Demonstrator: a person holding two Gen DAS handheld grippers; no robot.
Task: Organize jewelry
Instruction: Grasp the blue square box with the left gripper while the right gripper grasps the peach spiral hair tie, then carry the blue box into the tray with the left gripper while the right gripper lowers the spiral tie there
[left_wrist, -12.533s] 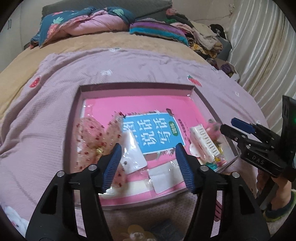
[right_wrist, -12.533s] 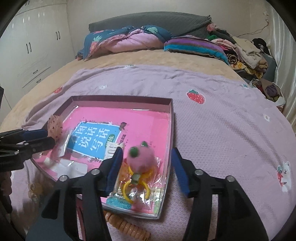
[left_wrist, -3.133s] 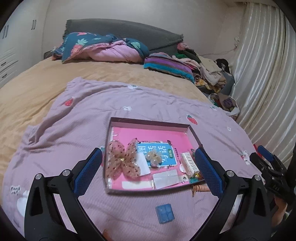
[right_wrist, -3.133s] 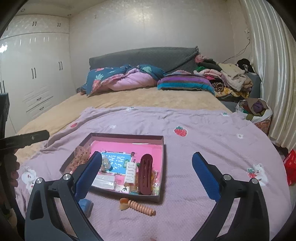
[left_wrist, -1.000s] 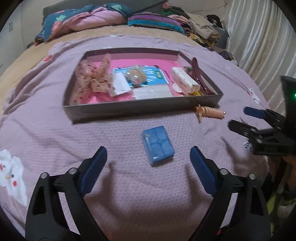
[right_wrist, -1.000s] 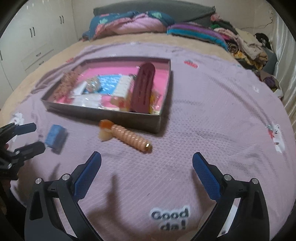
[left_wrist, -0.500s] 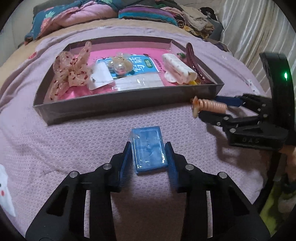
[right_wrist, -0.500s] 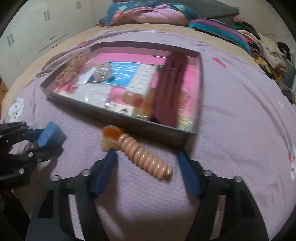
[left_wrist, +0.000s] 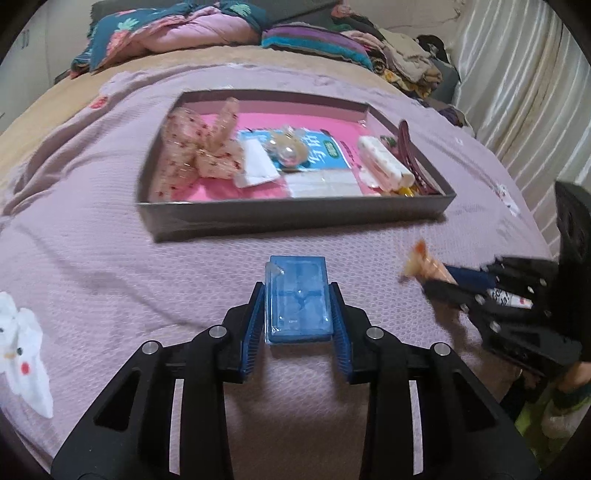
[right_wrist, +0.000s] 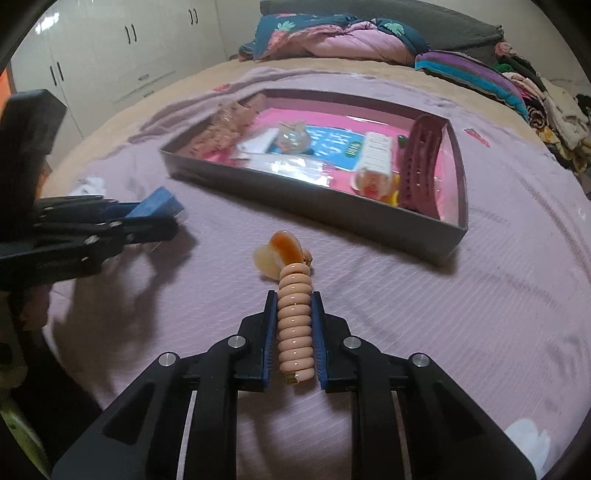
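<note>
Left wrist view: my left hand-held gripper (left_wrist: 298, 314) is closed down on the small translucent blue plastic compartment box (left_wrist: 297, 297), one blue pad against each long side. The box sits at 12 o'clock from my fingers, near the front wall of the shallow grey cardboard tray with the pink lining (left_wrist: 295, 214) on the lilac knitted bedspread (left_wrist: 92, 236). Inside the tray already lie a sheer pink spotted bow (left_wrist: 199, 151), a clear flower-shaped clip (left_wrist: 290, 147), a white hair clip (left_wrist: 384, 166) and a dark red claw clip (left_wrist: 408, 147), so I judge most of the sorting done and my box not yet in. At 3 o'clock my right hand-held gripper (left_wrist: 443, 278) shows blurred, with an orange tip sticking out; its jaws are hard to read here. Whether the box is lifted or resting on the bedspread I cannot tell.

Right wrist view: my right hand-held gripper (right_wrist: 294, 332) is clamped on the peach spiral coil hair tie with an amber bow end (right_wrist: 293, 310), the bow pointing to 12 o'clock toward the tray's front wall. This piece is also outside the tray. At 9 o'clock the blue box shows edge-on in the left hand-held gripper; its contents are not visible. The small yellow items by the white clip are too crowded to identify.
</note>
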